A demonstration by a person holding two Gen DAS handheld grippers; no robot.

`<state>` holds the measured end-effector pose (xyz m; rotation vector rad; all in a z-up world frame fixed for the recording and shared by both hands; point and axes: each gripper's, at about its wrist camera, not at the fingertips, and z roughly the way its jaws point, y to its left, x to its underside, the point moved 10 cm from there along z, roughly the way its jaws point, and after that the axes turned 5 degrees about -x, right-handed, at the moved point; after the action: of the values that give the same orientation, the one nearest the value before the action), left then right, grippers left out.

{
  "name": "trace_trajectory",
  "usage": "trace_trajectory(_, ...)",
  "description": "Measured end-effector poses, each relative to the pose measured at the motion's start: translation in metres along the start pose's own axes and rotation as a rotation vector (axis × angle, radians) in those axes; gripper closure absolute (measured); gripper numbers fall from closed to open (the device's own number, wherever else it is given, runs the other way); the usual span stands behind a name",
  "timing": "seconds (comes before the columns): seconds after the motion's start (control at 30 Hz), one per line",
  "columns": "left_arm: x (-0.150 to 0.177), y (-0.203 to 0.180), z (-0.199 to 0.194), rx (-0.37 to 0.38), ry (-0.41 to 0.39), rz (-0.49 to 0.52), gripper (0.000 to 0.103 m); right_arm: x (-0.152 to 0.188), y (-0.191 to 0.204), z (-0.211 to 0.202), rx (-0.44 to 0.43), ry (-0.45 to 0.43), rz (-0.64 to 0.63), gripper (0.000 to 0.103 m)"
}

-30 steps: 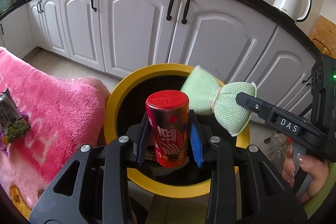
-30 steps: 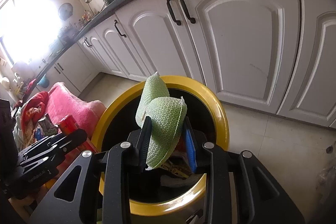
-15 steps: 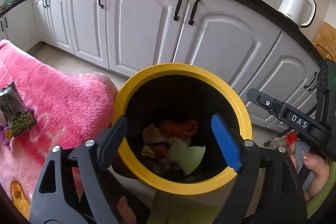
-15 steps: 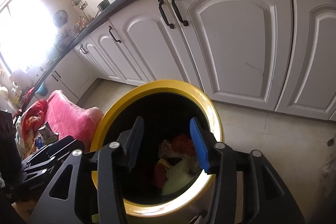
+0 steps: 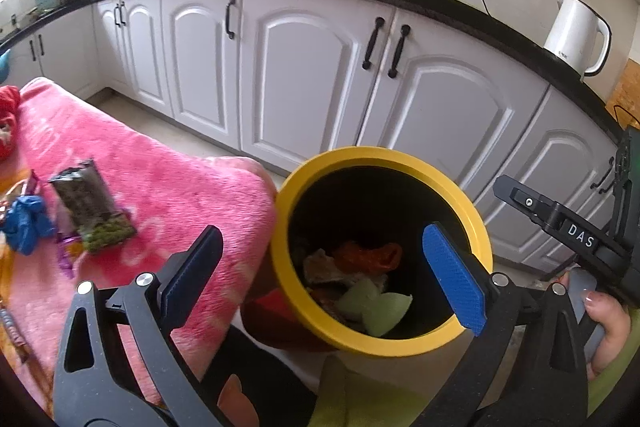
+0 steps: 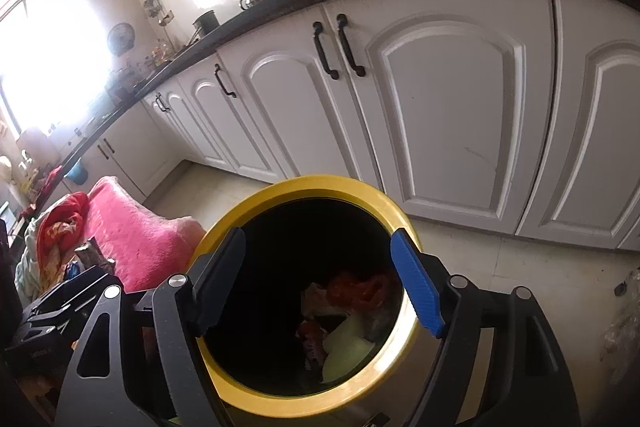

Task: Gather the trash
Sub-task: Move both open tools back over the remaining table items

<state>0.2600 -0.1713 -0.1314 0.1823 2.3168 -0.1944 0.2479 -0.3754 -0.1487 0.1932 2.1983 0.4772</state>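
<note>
A yellow-rimmed trash bin (image 5: 376, 347) stands on the floor below both grippers; it also shows in the right wrist view (image 6: 308, 401). Inside lie the green sponge (image 5: 380, 303), an orange wrapper (image 5: 368, 255) and other scraps. My left gripper (image 5: 320, 275) is open and empty, above the bin's left edge. My right gripper (image 6: 316, 283) is open and empty over the bin's mouth. A dark snack packet (image 5: 90, 203) and a blue wrapper (image 5: 24, 223) lie on the pink blanket (image 5: 168, 195) to the left.
White kitchen cabinets (image 5: 304, 67) with a black counter run behind the bin. A white kettle (image 5: 576, 35) stands on the counter at right. Red cloth (image 6: 60, 223) lies at the blanket's far end. The right gripper's body (image 5: 568, 227) shows at the right of the left wrist view.
Both grippers opened. The red can and the green sponge dropped into the bin. The left gripper has since shifted left and up, bringing more of the blanket into view.
</note>
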Motion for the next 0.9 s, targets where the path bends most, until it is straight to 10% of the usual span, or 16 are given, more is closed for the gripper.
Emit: trace_trajectory(0.9,-0.01,0.081,-0.069,-0.1,-0.141,-0.084,0.011,0.012,0.116,-0.023,-0.112,-0.017,-0.222,0.017)
